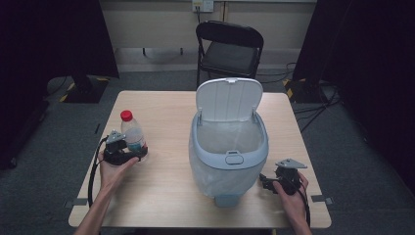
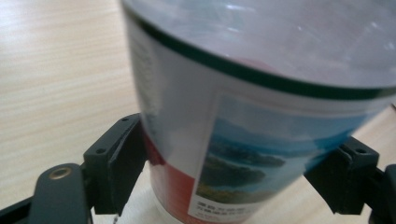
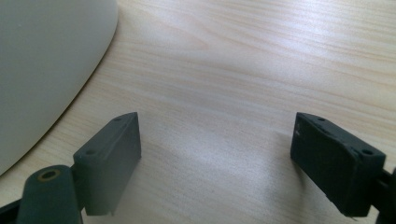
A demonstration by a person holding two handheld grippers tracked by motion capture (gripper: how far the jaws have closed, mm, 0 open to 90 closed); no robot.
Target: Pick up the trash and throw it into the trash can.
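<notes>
The left gripper (image 1: 128, 151) is clamped on a bottle (image 1: 132, 133) standing on the table (image 1: 166, 188) at nine o'clock of the open bin (image 1: 228, 147) (lid up, liner in), so dropping it in remains, while the right gripper (image 1: 268, 182) rests released at four o'clock.

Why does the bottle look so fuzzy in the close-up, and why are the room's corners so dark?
In the left gripper view the water bottle sits too near the lens, so its label blurs. In the high view light falls on the table and the open bin, leaving the sides black. In the right gripper view a soft glare streaks the wood.
</notes>
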